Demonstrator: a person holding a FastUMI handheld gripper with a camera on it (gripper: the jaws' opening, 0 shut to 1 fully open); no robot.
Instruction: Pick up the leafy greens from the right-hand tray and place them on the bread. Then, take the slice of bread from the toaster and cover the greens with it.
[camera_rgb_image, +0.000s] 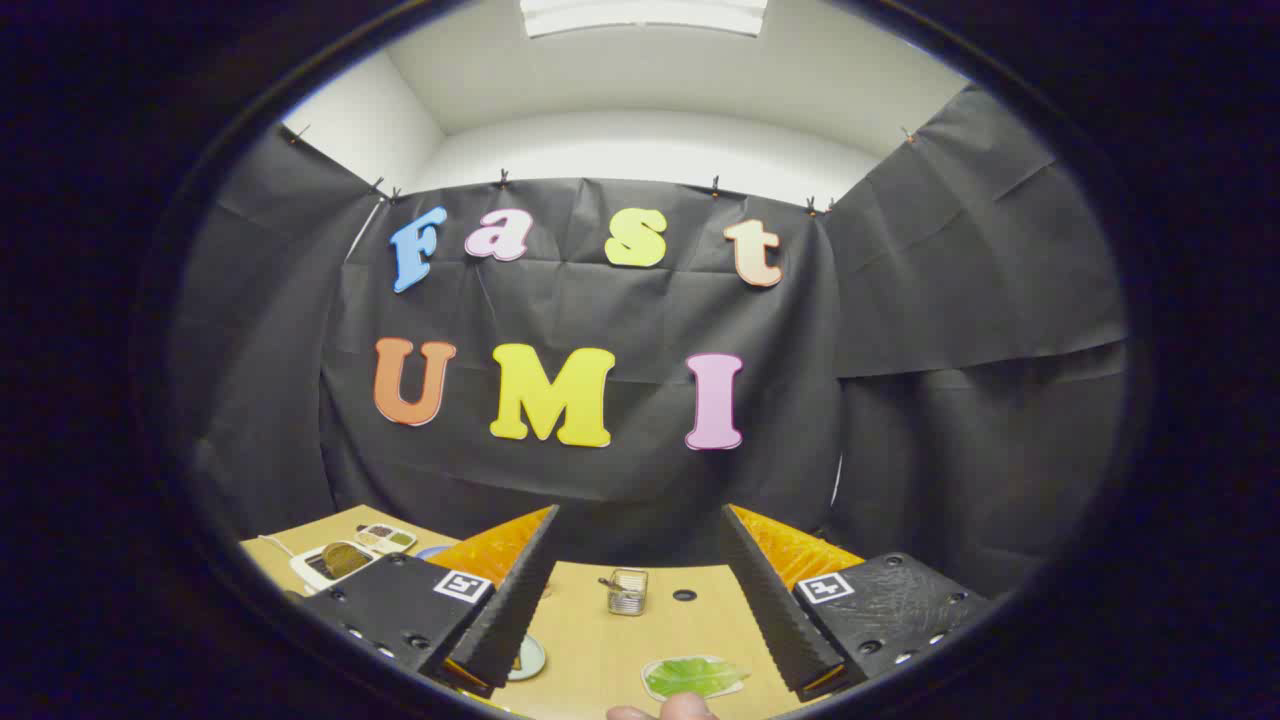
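The tongs (640, 610) stand wide apart and hold nothing, their two fingers raised above a light wooden desk (600, 640) and pointing toward the booth's black cloth wall. Between the fingers, low down and nearer the right one, lies the leafy greens (690, 677), a flat green leaf resting on a pale tray (735, 668) whose edge shows around it; neither finger touches the leaf. Just below the greens a fingertip (665, 710) of a person pokes into sight. Farther along the desk, between the fingers and beyond them, stands a small wire basket (627, 591) with a dark stick leaning from its left side, and just to its right a small dark hole (684, 595) marks the desk top. Beside the left finger's inner edge a round pale plate (528, 658) peeps out, mostly hidden, so what lies on it cannot be told. Off to the left, past the left finger, sits a white toaster (325, 565) with a slice of bread (345, 558) showing in its slot, and behind it a small white tray (385, 538) with compartments holding dark and greenish bits.
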